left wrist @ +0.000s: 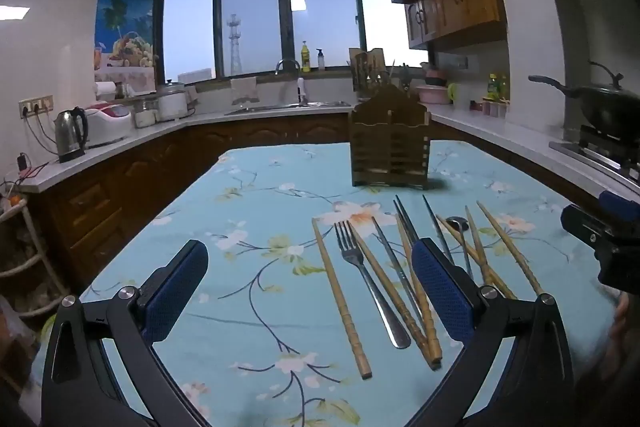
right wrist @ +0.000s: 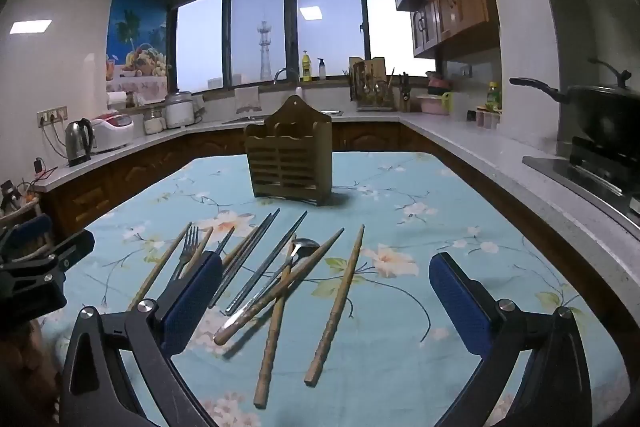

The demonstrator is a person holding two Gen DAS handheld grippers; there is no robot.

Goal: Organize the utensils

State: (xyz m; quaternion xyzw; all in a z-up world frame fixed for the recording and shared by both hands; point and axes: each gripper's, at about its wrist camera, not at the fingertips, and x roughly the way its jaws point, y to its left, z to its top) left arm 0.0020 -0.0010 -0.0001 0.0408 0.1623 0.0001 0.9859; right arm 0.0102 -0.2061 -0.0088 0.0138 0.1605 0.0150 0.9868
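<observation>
Utensils lie loose on worktop (left wrist: pixel 248 211) in front of holder (left wrist: pixel 390 143), long axes mostly toward it. Fork (left wrist: pixel 362 267) tines point at holder; spoon (right wrist: pixel 298 253) bowl too. Wooden chopsticks (right wrist: pixel 338 305) fan out, two crossing over spoon handle. Holder upright, nothing between it and utensils. Left gripper (left wrist: pixel 310 291), right gripper (right wrist: pixel 326 301) tilted slightly down over near ends, jaws spread wide, empty.

Dim, bluish indoor light; the window (left wrist: pixel 256 27) is the brightest area, with ceiling panel reflections in the glass. Heavy fisheye bending and dark vignetting at edges. Centre sharp, soft shadow beside the wooden holder (right wrist: pixel 289 157).
</observation>
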